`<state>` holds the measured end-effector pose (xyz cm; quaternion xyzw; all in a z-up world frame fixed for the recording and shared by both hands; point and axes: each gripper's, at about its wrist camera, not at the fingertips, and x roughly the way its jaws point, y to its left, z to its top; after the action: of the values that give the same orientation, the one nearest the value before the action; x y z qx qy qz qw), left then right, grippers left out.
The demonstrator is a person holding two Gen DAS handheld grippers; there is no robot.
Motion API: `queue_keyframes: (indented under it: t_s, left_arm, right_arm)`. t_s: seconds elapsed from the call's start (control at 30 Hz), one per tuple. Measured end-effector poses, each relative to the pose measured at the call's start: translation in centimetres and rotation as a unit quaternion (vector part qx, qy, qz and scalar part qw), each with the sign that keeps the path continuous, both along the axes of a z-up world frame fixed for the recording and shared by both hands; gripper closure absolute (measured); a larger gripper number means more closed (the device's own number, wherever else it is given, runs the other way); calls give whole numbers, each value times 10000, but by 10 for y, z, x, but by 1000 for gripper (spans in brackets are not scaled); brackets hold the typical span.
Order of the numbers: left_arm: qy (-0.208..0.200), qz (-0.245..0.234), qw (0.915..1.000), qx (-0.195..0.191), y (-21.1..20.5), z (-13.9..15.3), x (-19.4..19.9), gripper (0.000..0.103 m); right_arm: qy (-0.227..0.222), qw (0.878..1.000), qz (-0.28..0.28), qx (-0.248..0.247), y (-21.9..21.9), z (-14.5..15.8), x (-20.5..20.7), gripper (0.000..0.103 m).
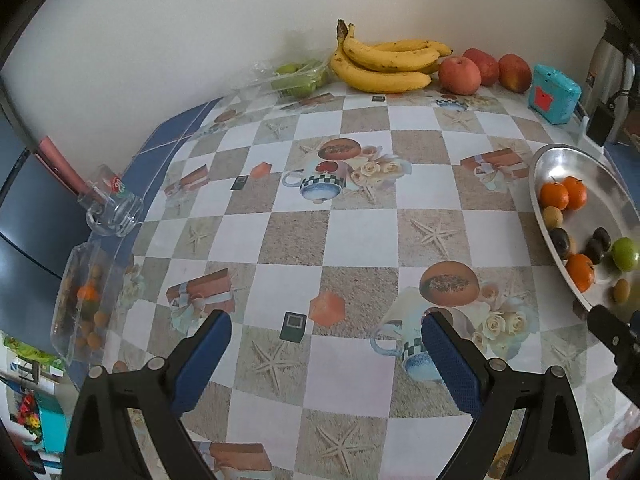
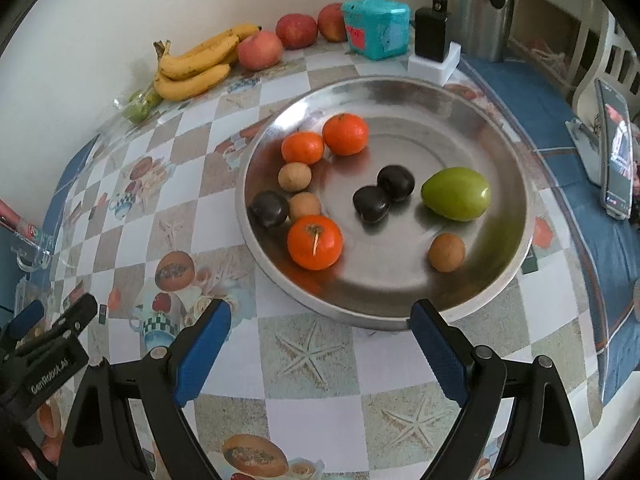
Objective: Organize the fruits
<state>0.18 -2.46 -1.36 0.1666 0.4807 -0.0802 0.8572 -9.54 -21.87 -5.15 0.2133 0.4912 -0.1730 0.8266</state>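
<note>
A round metal tray (image 2: 496, 128) holds three oranges (image 2: 315, 242), three dark plums (image 2: 372, 204), a green fruit (image 2: 456, 194) and three small brown fruits (image 2: 447, 252). My right gripper (image 2: 320, 320) is open and empty just in front of the tray's near rim. My left gripper (image 1: 326, 334) is open and empty over the checked tablecloth; the tray (image 1: 560, 160) lies to its right. Bananas (image 1: 384, 62) and three red apples (image 1: 460, 76) lie at the back by the wall. A clear box (image 1: 76, 296) at the left edge holds more small fruit.
A bag of green fruit (image 1: 298, 78) lies left of the bananas. A teal box (image 1: 554, 94), a charger on a white block (image 2: 432, 46) and a steel flask (image 2: 480, 8) stand at the back right. A glass mug (image 1: 110, 204) sits at the left edge. A phone (image 2: 616, 156) stands at the right.
</note>
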Motion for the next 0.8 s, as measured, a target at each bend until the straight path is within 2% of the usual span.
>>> queue_keyframes:
  t_s: [0.43, 0.8]
  left_arm:
    - [92, 65, 9999, -36, 4, 1, -1, 5]
    - [93, 240, 9993, -278, 11, 6, 3, 5]
  right_arm:
    - [-205, 9996, -73, -172, 2, 13, -8, 11]
    - [-182, 9997, 93, -121, 7, 12, -5, 11]
